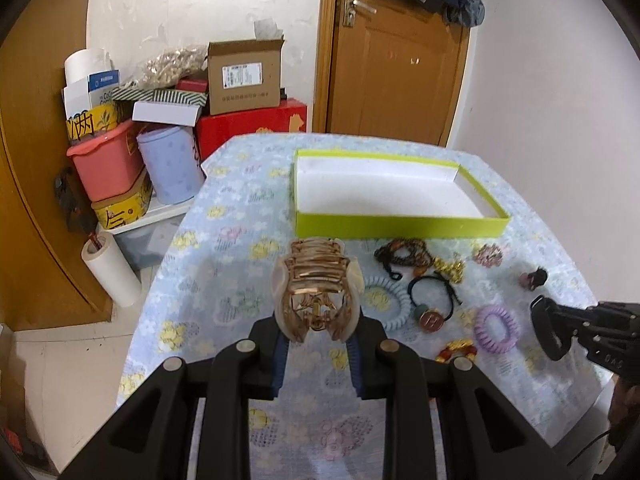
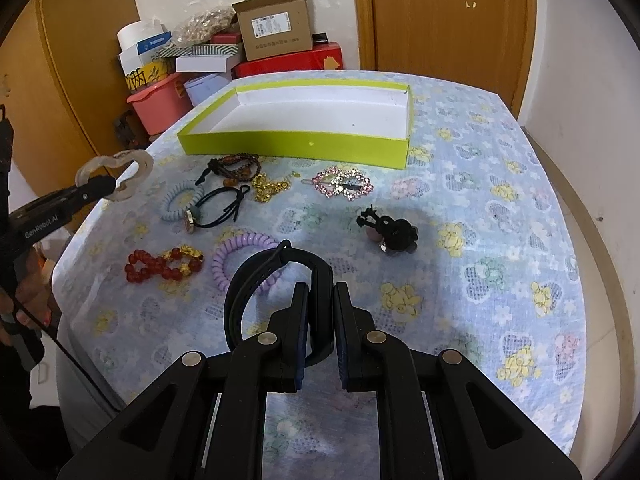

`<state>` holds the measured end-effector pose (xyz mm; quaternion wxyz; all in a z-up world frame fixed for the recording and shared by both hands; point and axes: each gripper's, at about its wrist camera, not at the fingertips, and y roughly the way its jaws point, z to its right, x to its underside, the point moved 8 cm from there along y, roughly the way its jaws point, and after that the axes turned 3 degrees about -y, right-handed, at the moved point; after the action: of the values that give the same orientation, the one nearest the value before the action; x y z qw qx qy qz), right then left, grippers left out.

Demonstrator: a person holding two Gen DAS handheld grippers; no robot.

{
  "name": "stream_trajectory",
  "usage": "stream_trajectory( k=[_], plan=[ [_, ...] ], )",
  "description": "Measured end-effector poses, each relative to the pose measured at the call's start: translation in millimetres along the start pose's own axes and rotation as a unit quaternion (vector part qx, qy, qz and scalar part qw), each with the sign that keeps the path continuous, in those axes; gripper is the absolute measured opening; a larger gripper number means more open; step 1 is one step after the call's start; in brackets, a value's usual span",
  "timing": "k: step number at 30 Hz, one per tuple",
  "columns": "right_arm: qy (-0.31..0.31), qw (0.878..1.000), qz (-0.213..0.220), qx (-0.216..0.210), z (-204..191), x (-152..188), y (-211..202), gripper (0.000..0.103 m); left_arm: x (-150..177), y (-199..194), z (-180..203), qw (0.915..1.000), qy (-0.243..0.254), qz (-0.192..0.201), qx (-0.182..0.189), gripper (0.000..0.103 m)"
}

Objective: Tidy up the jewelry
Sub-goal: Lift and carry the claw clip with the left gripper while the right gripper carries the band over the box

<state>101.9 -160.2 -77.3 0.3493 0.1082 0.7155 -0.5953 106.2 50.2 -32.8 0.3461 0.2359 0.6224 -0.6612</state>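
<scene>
My left gripper [image 1: 318, 338] is shut on a translucent beige and gold claw hair clip [image 1: 318, 284], held above the table in front of the lime green box [image 1: 400, 226]; the clip also shows in the right wrist view [image 2: 116, 174]. My right gripper [image 2: 320, 320] is shut on a black band [image 2: 276, 264], held over the table's near side; it shows at the right edge of the left wrist view [image 1: 548, 332]. The box [image 2: 296, 145] has a bare white floor. Loose jewelry lies between box and grippers: purple coil tie [image 2: 244, 258], red bead bracelet [image 2: 160, 266], pink rhinestone clip [image 2: 342, 185].
A blue coil tie [image 2: 176, 200], black hair tie with charm [image 2: 218, 204], brown bead bracelet [image 2: 236, 166], gold chain [image 2: 272, 188] and black flower clip [image 2: 390, 230] lie on the floral tablecloth [image 2: 500, 220]. Stacked boxes and tubs [image 1: 160, 128] stand beyond the table's left.
</scene>
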Motion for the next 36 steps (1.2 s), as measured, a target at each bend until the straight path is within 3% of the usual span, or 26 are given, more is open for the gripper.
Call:
stream_trajectory(
  k=[7, 15, 25, 36],
  plan=[
    [-0.005, 1.000, 0.018, -0.001, 0, -18, -9, 0.012, -23, -7, 11, 0.9996, 0.002, 0.018, 0.023, 0.026],
    [-0.013, 0.999, 0.041, 0.008, 8, -58, -6, 0.012, -54, 10, 31, 0.9985, 0.013, 0.025, 0.047, 0.026],
    [-0.014, 0.998, 0.049, 0.022, 33, -117, 27, 0.012, -89, 61, 38, 0.9983, 0.017, 0.014, 0.054, 0.026],
    [-0.008, 0.999, 0.016, 0.029, 63, -159, 92, 0.012, -109, 128, 32, 0.9989, 0.012, -0.014, 0.043, 0.026]
  ],
)
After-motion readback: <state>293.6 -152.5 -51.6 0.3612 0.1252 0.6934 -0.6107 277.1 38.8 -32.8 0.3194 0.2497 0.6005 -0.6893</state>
